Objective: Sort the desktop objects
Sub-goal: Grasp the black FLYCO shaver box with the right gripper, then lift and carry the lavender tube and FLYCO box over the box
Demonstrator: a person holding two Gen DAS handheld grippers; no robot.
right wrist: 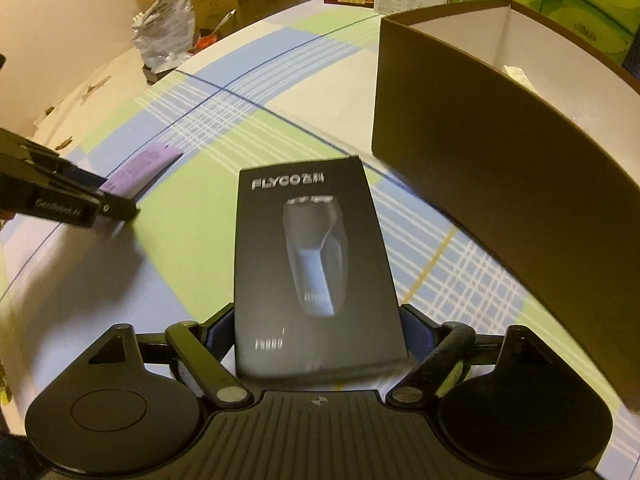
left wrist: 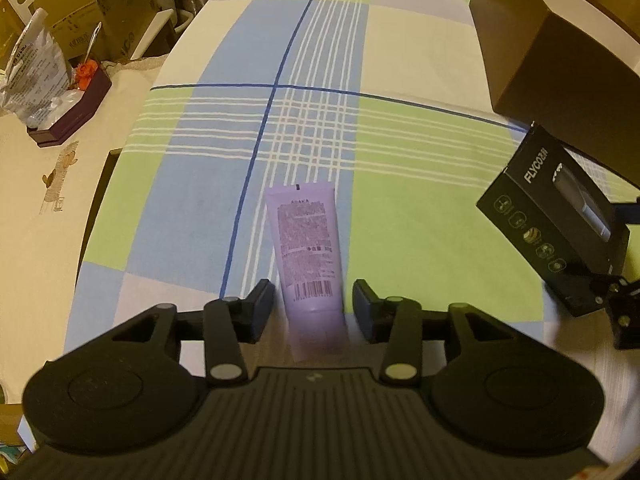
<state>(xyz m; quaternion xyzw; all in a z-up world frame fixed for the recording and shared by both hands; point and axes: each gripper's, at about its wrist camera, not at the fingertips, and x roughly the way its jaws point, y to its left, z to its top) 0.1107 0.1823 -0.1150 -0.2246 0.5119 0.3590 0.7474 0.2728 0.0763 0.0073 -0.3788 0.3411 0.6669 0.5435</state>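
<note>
Sorting looks barely started. The big brown box point(right wrist: 500, 184) stands open at the far right on the checked tablecloth point(left wrist: 400, 208), with only a small pale item showing inside.

The black shaver carton point(right wrist: 316, 268) is lifted, tilted, near the box wall, not yet in. The right gripper point(right wrist: 316, 332) has wide fingers clamped on its sides.

The purple tube point(left wrist: 310, 256) lies flat on the cloth, left of the carton. The left gripper point(left wrist: 314, 308) straddles its near end, fingers narrow but with gaps showing, so not gripped.

Only the right view shows the box interior; only the left view shows the tube's gaps.
</note>
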